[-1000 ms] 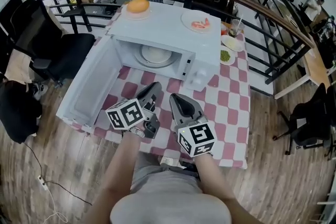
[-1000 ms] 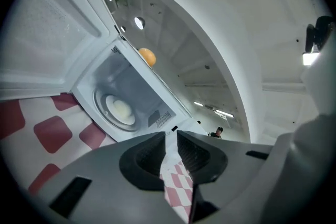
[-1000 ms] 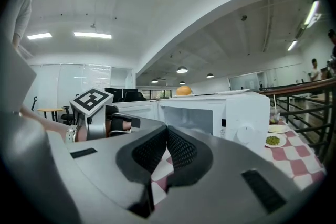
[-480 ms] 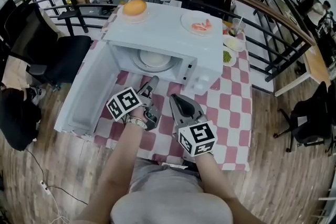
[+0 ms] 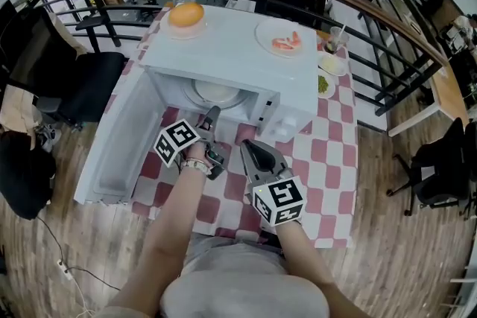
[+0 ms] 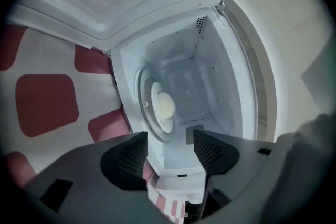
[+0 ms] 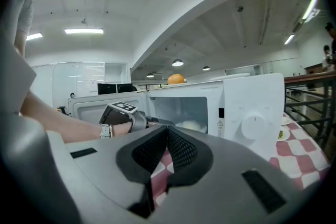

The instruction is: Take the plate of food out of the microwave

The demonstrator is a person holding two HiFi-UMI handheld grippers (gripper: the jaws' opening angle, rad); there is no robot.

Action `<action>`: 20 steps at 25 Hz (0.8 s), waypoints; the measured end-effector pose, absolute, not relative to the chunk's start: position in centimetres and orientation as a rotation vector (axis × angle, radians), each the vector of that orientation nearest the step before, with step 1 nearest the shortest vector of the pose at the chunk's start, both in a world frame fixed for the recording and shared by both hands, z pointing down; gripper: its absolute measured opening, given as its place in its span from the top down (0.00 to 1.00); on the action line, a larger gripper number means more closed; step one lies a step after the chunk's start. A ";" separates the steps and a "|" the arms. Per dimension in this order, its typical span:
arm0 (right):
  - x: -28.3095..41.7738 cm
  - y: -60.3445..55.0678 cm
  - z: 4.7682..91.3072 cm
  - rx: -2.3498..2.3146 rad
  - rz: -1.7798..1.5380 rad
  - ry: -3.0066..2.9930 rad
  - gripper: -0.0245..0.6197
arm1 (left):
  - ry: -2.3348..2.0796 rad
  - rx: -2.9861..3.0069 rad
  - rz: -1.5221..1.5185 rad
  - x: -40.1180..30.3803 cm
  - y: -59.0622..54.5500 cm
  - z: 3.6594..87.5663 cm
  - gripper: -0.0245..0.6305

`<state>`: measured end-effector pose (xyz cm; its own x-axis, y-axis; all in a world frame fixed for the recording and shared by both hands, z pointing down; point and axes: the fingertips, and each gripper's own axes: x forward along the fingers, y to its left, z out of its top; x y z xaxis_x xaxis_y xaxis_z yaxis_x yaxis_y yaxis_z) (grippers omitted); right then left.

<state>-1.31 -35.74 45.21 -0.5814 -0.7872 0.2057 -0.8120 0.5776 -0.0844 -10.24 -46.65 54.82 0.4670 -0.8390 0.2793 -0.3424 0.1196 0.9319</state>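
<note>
**Left tongs open at the microwave mouth, plate still inside**

My left tongs [image 5: 210,119] [image 6: 170,139] sit at the mouth of the open microwave [image 5: 231,48] [image 6: 220,86], rolled onto their side. Their jaws have just been opening and now stand wide apart, with nothing gripped. Only the cavity lip and the checked cloth show in the gap between them.

The plate of food [image 5: 216,93] [image 6: 164,107] [image 7: 191,125] rests on the turntable inside the cavity, beyond the pads and not touched.

The door [image 5: 119,138] is swung fully out to the left.

My right tongs [image 5: 255,151] [image 7: 167,136] hang back over the table [image 5: 328,153], clenched together and empty, pointing toward the microwave front.

On top of the microwave I see an orange [image 5: 186,13] and a second plate [image 5: 283,37] with pink food on it.
</note>
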 end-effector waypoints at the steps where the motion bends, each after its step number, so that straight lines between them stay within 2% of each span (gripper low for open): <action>1: -1.4 -35.8 45.4 1.350 0.256 -2.656 0.92 | -1.105 1.454 -0.499 -10.3 -47.0 55.1 0.55; 20: 0.0 -38.6 48.3 1.343 0.322 -2.598 0.92 | -1.356 1.094 -0.340 -11.1 -51.7 60.6 0.52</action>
